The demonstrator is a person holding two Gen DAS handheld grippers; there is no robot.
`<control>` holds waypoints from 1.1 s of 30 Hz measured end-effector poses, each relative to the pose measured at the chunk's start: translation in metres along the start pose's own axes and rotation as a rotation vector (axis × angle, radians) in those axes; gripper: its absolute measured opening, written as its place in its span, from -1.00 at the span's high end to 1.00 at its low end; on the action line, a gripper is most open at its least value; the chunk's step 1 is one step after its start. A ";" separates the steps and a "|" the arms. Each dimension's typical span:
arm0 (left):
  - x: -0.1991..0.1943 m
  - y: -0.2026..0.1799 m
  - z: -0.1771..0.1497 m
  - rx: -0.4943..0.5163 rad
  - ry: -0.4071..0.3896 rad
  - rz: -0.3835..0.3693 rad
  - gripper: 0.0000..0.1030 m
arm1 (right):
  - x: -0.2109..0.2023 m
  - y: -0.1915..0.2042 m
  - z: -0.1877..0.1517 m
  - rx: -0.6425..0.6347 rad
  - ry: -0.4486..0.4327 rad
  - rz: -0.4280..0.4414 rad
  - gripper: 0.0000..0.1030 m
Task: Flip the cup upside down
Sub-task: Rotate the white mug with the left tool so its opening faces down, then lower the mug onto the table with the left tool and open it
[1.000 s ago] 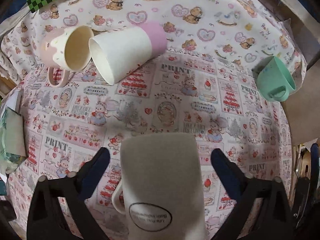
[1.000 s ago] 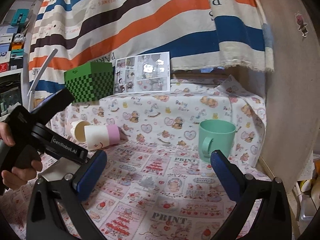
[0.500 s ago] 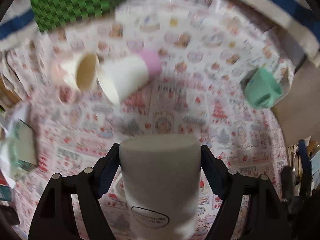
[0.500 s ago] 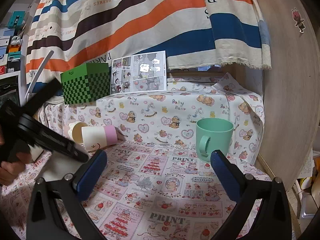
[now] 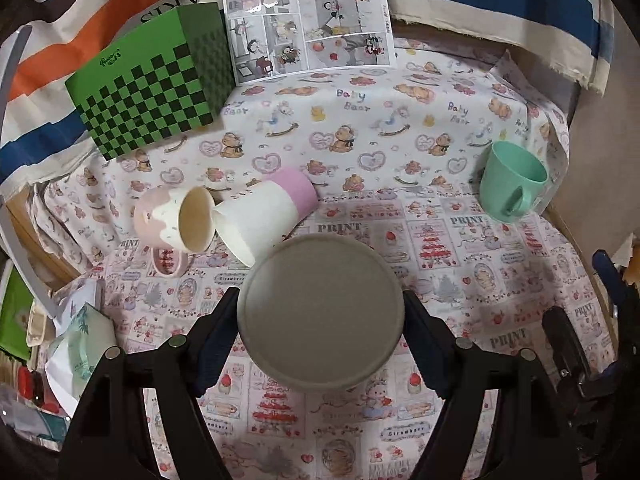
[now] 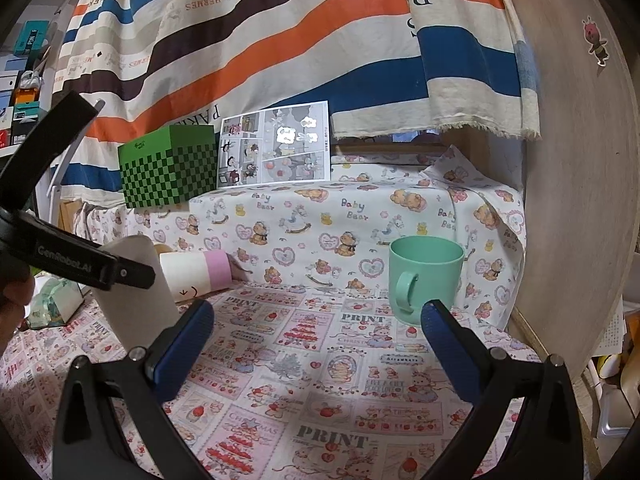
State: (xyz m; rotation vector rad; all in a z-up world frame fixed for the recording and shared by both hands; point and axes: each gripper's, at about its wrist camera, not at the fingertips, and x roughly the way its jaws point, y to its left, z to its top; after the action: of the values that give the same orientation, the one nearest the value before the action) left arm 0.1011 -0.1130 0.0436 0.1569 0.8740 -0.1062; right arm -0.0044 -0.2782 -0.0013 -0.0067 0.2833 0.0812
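Left gripper (image 5: 320, 320): jaws closed on the grey cup (image 5: 320, 316), one pad on each side of its wall, and the cup is off the tablecloth (image 5: 460, 280). Right gripper (image 6: 316, 328): jaws spread wide, nothing between them, hanging low over the cloth and apart from the work. In the left wrist view the cup shows a flat closed disc, which I read as its base, pointing forward along the fingers and away from the camera. Its long axis therefore runs roughly in line with the gripper. In the right wrist view the same cup (image 6: 136, 292) sits tilted, closed end up and leaning back; its mouth is hidden behind the right gripper's finger. Judgement: this is mid-flip, cup grasped and lifted, rotation under way but not finished. The next move calls for turning the wrist until the mouth faces straight down, lowering the rim flat onto open cloth, then releasing. Nearby: pink mug (image 5: 172, 220) and pink-banded white cup (image 5: 268, 212) lie on their sides, touching, just beyond the held cup; the set-down should keep clear of them. Green mug (image 5: 512, 184) stands upright, well off to the right.
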 end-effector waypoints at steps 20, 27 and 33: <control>0.009 0.008 -0.016 -0.013 -0.171 -0.215 -0.86 | 0.001 -0.002 0.000 -0.002 0.004 0.005 -1.00; -0.048 0.040 -0.040 -0.012 -0.480 -0.207 -1.00 | -0.003 0.005 -0.001 -0.031 -0.013 0.013 -1.00; -0.060 0.084 -0.070 -0.112 -0.561 -0.197 -1.00 | -0.001 0.006 0.000 -0.039 -0.004 0.036 -1.00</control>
State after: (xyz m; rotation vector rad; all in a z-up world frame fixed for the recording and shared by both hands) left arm 0.0233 -0.0159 0.0539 -0.0652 0.3318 -0.2708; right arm -0.0057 -0.2719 -0.0012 -0.0401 0.2777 0.1225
